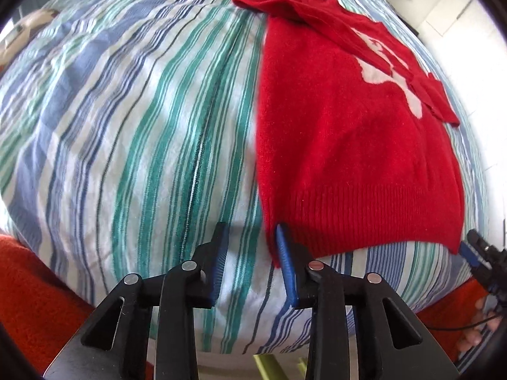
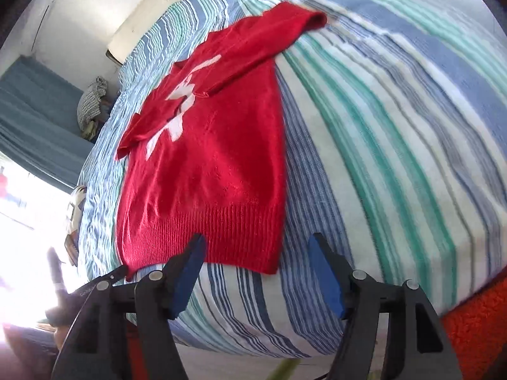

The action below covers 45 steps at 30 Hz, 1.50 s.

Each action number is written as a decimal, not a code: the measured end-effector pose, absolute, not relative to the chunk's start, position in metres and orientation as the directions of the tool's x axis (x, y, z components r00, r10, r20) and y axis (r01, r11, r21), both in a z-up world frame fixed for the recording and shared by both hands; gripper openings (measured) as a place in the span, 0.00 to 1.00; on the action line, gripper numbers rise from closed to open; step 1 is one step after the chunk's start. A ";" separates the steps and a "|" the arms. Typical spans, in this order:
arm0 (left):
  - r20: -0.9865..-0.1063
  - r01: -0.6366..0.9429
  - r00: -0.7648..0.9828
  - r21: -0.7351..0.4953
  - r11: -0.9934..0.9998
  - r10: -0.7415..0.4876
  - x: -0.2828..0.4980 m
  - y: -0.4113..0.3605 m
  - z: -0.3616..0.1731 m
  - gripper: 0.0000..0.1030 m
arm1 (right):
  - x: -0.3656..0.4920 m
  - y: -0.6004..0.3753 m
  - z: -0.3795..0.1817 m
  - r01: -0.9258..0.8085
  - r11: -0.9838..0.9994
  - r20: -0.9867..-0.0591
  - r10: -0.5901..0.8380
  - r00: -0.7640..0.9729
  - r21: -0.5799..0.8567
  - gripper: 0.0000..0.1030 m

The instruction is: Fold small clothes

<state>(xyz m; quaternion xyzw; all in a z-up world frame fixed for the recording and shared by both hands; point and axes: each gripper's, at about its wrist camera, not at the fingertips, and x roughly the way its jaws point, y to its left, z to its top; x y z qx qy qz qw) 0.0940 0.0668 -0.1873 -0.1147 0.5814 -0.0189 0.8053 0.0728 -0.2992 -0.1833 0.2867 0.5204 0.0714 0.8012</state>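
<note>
A small red knit sweater point(image 1: 348, 133) with a white motif lies flat on the striped bedspread point(image 1: 142, 126), both sleeves folded in over its chest. My left gripper point(image 1: 252, 243) is open at the hem's near left corner, its right finger point(image 1: 285, 259) touching the edge. In the right wrist view the sweater point(image 2: 209, 164) lies ahead and left. My right gripper point(image 2: 256, 253) is open just short of the ribbed hem's near right corner, empty. The right gripper's tip shows in the left wrist view point(image 1: 475, 247).
An orange-red blanket point(image 1: 38, 300) lines the bed's near edge. In the right wrist view a bundle of checked cloth point(image 2: 92, 101) lies beyond the bed's far left side, by a blue curtain point(image 2: 31, 120).
</note>
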 end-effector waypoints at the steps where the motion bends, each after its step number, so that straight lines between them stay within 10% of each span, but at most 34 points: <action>1: -0.929 -0.101 0.318 -0.231 0.968 -0.189 0.093 0.065 -0.190 0.04 | 0.077 -0.296 -0.191 0.173 0.824 -0.796 0.432 0.424 0.539 0.61; 2: -0.925 -0.087 0.303 -0.267 0.960 -0.230 0.095 0.063 -0.193 0.02 | 0.081 -0.294 -0.197 0.165 0.835 -0.809 0.429 0.401 0.524 0.50; 3: -0.927 -0.091 0.306 -0.253 0.963 -0.215 0.101 0.061 -0.193 0.01 | 0.084 -0.290 -0.199 0.159 0.857 -0.830 0.403 0.384 0.490 0.10; 4: -0.930 -0.087 0.311 -0.235 0.968 -0.197 0.101 0.059 -0.190 0.01 | 0.087 -0.290 -0.199 0.164 0.862 -0.838 0.393 0.379 0.479 0.04; 13: -0.953 -0.147 0.304 -0.056 0.987 -0.009 0.083 0.070 -0.188 0.00 | 0.065 -0.300 -0.188 0.208 0.906 -0.893 0.282 0.351 0.368 0.03; 20: -0.933 -0.193 0.319 -0.235 0.953 -0.166 0.080 0.093 -0.189 0.00 | 0.073 -0.299 -0.200 0.204 0.916 -0.902 0.264 0.343 0.346 0.04; 25: -0.861 -0.240 0.365 -0.454 0.858 -0.353 0.072 0.121 -0.187 0.54 | 0.072 -0.303 -0.203 0.210 0.899 -0.884 0.292 0.365 0.384 0.04; 33: -0.837 -0.120 0.377 -0.469 0.875 -0.397 0.082 0.100 -0.184 0.57 | 0.069 -0.301 -0.201 0.193 0.905 -0.881 0.289 0.374 0.379 0.04; 35: -0.842 -0.116 0.368 -0.463 0.879 -0.395 0.092 0.084 -0.184 0.56 | 0.069 -0.300 -0.201 0.188 0.906 -0.880 0.290 0.375 0.378 0.04; 37: -0.846 -0.088 0.356 -0.454 0.887 -0.397 0.101 0.070 -0.186 0.07 | 0.069 -0.300 -0.200 0.180 0.910 -0.881 0.287 0.377 0.374 0.04; 45: -0.910 -0.099 0.362 -0.252 0.963 -0.201 0.081 0.063 -0.174 0.01 | 0.066 -0.290 -0.185 0.158 0.943 -0.904 0.219 0.367 0.293 0.04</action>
